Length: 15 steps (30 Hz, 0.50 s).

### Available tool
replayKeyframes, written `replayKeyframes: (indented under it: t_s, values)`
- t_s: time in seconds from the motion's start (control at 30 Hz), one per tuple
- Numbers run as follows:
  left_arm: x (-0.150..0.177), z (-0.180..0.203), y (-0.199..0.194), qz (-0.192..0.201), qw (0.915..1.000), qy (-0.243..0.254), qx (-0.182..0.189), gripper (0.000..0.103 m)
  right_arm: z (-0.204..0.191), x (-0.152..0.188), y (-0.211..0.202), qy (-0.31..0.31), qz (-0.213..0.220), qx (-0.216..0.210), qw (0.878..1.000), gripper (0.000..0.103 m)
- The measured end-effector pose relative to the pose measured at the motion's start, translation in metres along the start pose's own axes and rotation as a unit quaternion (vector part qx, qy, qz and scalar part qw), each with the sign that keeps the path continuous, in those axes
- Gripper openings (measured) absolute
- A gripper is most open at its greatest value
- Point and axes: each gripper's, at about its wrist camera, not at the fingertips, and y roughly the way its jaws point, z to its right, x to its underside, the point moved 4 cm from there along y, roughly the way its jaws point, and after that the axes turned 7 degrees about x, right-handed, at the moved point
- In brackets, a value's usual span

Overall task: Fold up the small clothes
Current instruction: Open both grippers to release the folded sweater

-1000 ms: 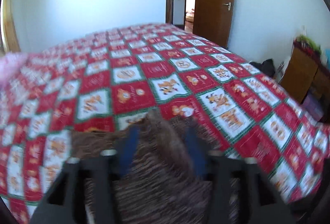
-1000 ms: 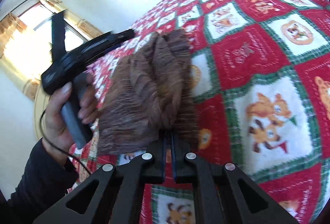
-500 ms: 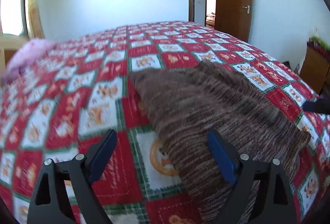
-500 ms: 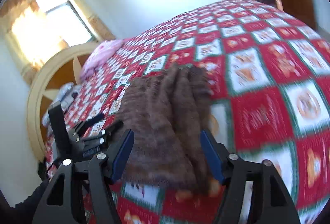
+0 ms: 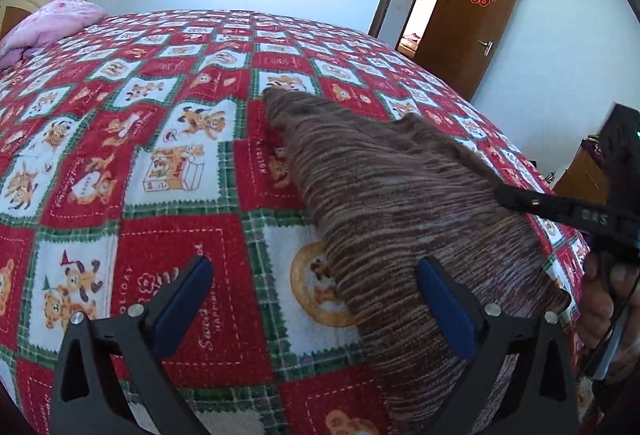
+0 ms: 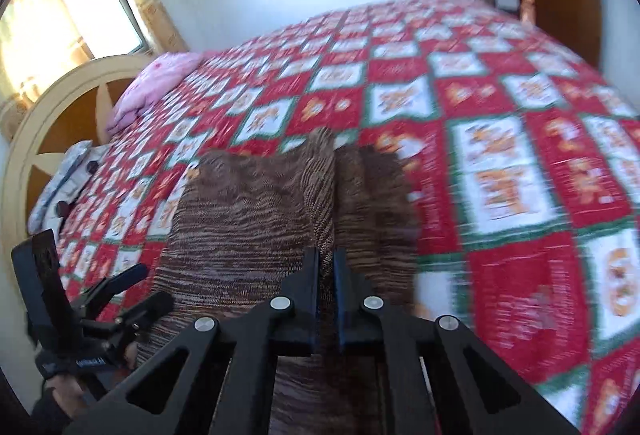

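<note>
A brown striped knit garment (image 5: 400,195) lies spread on the red and white cartoon bedspread (image 5: 120,115). My left gripper (image 5: 316,299) hovers low over the garment's near left edge. Its jaws are opening wide and its pads do not press on anything. My right gripper (image 6: 326,267) is shut on a raised fold of the brown garment (image 6: 248,219), which runs up from between its fingers. In the left wrist view the right gripper (image 5: 500,191) pinches the cloth's right side. The left gripper (image 6: 148,287) shows at the lower left of the right wrist view, in a person's hand.
A pink bundle of bedding (image 5: 48,23) lies at the head of the bed by the round wooden headboard (image 6: 52,123). A brown door (image 5: 468,31) stands open at the far right. Wooden furniture (image 5: 580,175) stands beside the bed's right edge.
My left gripper let go of the garment, opened wide and dropped toward the bed. The garment went from hanging to lying spread. My right gripper opened, then shut on a fold again.
</note>
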Motion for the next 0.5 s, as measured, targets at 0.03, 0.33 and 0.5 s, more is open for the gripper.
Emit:
replayKeyframes:
  t_s: [0.03,0.33,0.5]
  values:
    - [0.001,0.003,0.002,-0.002,1.0,0.007,0.001,0.103,0.004,0.002,-0.002,0.0,-0.001,0.006,1.0,0.006]
    - [0.002,0.003,0.004,-0.008,0.9999,0.01,-0.003,0.103,0.013,-0.022,0.007,0.019,0.016,-0.04,0.999,0.053]
    - [0.002,0.005,0.004,-0.005,0.9998,0.016,-0.007,0.103,0.014,-0.039,0.039,0.009,-0.024,-0.017,1.0,0.051]
